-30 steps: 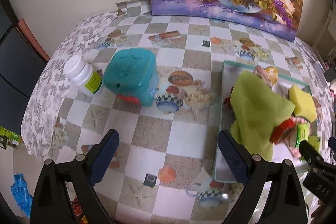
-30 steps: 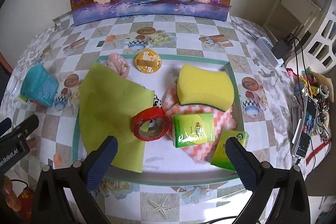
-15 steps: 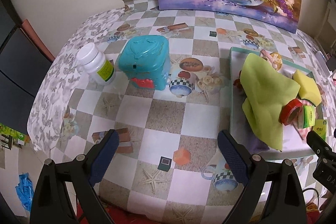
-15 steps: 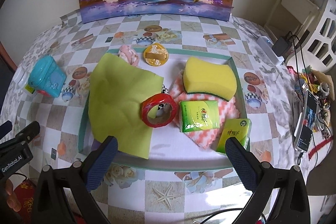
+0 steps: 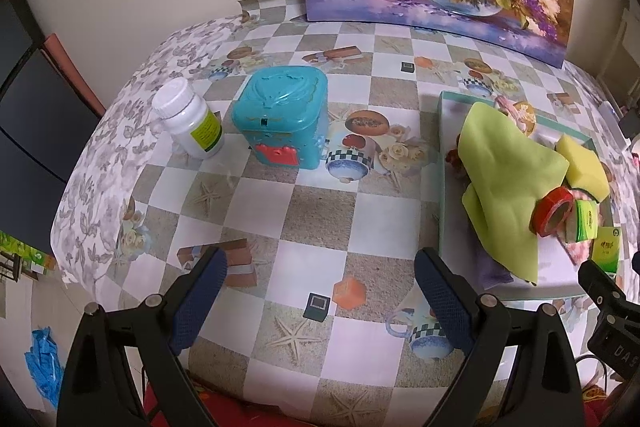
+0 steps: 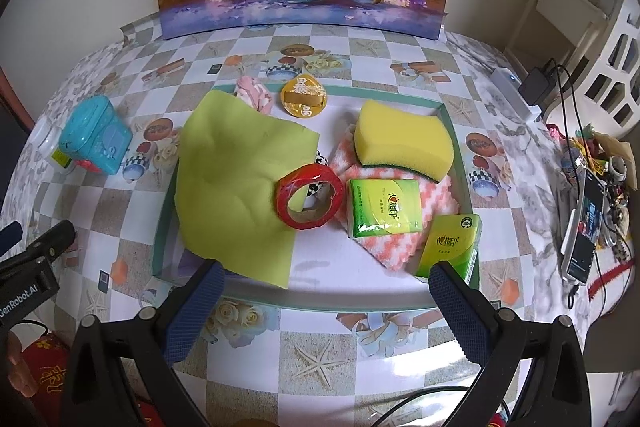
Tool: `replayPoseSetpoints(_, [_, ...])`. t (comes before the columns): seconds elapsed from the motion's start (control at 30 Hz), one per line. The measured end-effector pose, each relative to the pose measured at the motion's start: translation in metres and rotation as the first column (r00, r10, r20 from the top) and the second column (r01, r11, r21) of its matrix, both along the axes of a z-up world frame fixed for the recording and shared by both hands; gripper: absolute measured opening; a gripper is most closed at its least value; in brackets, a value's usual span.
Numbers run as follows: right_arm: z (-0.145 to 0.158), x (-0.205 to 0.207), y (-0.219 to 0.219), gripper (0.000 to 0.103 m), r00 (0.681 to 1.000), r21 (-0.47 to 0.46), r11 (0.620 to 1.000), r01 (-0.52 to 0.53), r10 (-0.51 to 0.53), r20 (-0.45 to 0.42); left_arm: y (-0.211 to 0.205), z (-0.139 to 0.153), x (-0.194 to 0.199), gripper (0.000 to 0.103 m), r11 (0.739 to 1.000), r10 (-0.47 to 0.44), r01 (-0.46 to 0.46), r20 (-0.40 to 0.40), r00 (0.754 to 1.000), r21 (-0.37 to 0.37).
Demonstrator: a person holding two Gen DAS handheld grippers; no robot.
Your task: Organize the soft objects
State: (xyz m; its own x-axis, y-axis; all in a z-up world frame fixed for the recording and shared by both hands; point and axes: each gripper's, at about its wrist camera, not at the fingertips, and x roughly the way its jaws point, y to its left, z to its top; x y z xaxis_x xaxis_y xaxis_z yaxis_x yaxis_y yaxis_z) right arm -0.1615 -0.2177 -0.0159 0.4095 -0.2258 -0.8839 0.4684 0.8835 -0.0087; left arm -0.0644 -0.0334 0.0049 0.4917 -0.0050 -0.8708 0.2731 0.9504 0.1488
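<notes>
1. Green cloth (image 6: 240, 183) is lying crumpled across the left half of the teal tray (image 6: 460, 143), with the red tape roll (image 6: 310, 201) sitting on its right edge.
2. Yellow sponge (image 6: 404, 143) is resting on the pink-white cloth (image 6: 384, 243) at the tray's far right; two green tissue packs (image 6: 385, 207) are lying nearer.
3. Right gripper (image 6: 324, 301) is hovering wide open over the tray's near rim, holding nothing.
4. Left gripper (image 5: 320, 291) is hanging wide open and empty over the checkered tablecloth (image 5: 320, 211), left of the tray.
5. Teal box (image 5: 284, 121) and white bottle (image 5: 190, 125) are standing far left.
</notes>
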Motion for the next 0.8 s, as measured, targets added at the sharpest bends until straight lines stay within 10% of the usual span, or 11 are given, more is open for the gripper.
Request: replayPoseSetpoints(0.8, [-0.0001, 0.0018, -0.0004, 0.103, 1.000, 0.000, 1.000, 0.001, -0.001, -0.001, -0.0039, -0.0048, 0.0022, 0.095, 1.000, -0.008, 0.009, -0.022, 1.000, 0.011])
